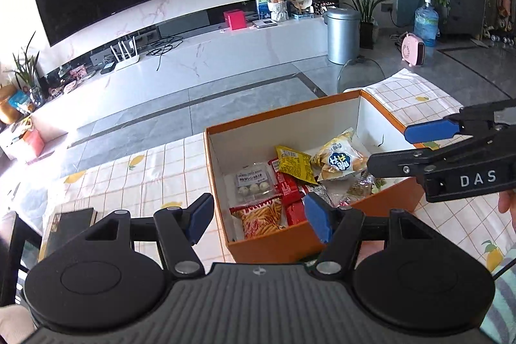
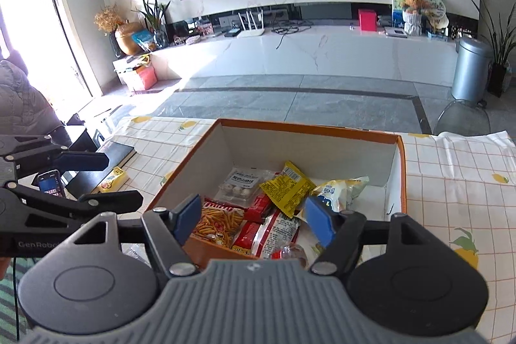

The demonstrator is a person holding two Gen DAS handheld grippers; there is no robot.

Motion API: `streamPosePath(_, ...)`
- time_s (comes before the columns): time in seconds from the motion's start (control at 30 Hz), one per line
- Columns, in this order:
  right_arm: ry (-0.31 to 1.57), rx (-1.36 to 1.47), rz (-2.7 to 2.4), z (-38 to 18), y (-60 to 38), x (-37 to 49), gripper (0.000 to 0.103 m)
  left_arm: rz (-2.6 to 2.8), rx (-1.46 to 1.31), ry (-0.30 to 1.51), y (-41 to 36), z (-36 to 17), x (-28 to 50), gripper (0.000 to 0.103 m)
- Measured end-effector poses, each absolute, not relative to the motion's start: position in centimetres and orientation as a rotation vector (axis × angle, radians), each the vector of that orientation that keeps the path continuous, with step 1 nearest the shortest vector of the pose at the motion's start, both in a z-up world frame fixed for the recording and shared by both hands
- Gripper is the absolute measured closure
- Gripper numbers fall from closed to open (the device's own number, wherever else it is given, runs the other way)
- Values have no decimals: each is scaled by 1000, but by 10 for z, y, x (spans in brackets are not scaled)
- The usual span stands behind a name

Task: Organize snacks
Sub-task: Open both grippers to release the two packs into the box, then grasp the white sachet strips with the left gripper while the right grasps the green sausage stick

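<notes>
- Looking from the left wrist camera, the left gripper (image 1: 259, 220) hangs over the near wall of an orange box (image 1: 322, 115), its blue-padded fingers spread apart with nothing between them.
- Inside the box lie the snacks: a clear tray of white balls (image 1: 253, 184), a red bag of stick crisps (image 1: 261, 216), a yellow packet (image 1: 295, 163) and a pale bun bag (image 1: 338, 158), all piled together.
- The box stands on a checked tablecloth with lemons (image 1: 154, 179).
- The right gripper (image 1: 395, 147) reaches in from the right edge above the box, fingers apart and empty.
- From the right wrist camera, the right gripper (image 2: 253, 220) hovers above the near edge of the same orange box (image 2: 309, 126), fingers parted, holding nothing.
- The yellow packet (image 2: 287, 187) leans across red wrappers (image 2: 258, 208), beside the stick crisps (image 2: 219, 220).
- The left gripper (image 2: 119, 179) shows at the left, open-fingered, over a dark book (image 2: 116, 153) and a small yellow snack packet (image 2: 113, 179) still lying outside the box on the tablecloth.
</notes>
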State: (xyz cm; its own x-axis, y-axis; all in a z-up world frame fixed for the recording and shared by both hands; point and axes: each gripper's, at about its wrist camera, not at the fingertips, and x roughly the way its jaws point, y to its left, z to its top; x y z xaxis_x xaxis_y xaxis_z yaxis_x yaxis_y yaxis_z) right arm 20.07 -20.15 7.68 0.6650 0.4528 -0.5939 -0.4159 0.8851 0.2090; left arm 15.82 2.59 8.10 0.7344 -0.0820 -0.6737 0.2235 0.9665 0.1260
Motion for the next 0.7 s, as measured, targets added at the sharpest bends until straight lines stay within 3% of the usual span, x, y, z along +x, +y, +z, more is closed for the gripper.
streamPosePath(0.3,613,200,459,19,-222,128,32,-102,23,753,40,31,108,27)
streamPosePath(0.7,690,77,379,-69,-189,122,32,-30,-55,804,56,-38,95,27)
